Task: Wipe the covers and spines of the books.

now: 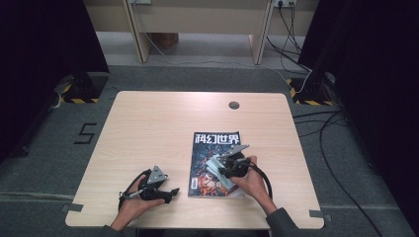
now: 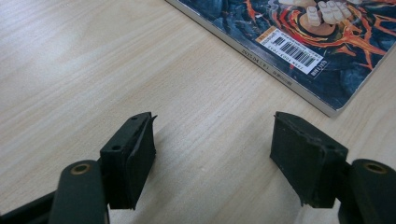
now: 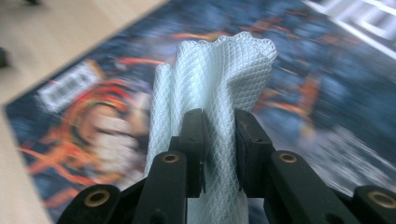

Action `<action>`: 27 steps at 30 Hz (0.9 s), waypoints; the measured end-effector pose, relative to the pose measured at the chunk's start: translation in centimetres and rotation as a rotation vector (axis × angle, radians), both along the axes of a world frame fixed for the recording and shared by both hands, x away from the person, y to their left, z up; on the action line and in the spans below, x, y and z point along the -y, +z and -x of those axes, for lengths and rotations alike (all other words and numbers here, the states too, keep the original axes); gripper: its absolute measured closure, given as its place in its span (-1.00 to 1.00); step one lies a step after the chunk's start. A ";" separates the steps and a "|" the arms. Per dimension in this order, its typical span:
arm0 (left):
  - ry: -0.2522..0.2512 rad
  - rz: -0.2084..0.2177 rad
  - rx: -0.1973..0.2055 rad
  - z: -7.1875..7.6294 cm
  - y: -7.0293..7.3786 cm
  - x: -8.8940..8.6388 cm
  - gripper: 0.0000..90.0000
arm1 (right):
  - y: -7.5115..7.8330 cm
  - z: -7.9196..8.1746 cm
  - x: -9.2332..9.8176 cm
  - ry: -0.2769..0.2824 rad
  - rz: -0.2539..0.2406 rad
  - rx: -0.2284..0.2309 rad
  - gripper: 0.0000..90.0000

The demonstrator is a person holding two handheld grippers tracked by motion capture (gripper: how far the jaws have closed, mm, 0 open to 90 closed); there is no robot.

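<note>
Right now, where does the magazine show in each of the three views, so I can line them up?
High view: the magazine lies flat at the table's centre-right, under the right gripper.
Left gripper view: its near corner fills the upper right, beyond the open jaws.
Right gripper view: its blurred cover spreads behind the white cloth pinched in the jaws.
Shared landmark: the white barcode label.

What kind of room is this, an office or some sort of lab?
Probably a recording lab: a lone wooden table between black curtains, hazard-taped stand feet, loose cables on grey carpet.
</note>
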State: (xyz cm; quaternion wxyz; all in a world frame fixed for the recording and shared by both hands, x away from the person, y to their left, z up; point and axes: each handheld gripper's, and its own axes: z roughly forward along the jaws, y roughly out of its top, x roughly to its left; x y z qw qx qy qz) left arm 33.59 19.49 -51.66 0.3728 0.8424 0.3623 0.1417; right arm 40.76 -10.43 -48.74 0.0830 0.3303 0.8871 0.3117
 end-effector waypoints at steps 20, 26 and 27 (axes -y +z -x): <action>-0.001 -0.002 0.001 0.0 0.0 -0.1 -0.35 | -0.5 3.6 -5.5 0.197 -0.072 -0.061 0.67; 0.000 -0.002 0.000 0.0 0.0 -0.1 -0.35 | -0.4 2.5 -3.5 0.120 -0.054 -0.041 0.67; 0.000 -0.002 -0.002 0.0 0.0 0.0 -0.35 | -0.4 2.3 -3.0 0.102 -0.066 -0.046 0.67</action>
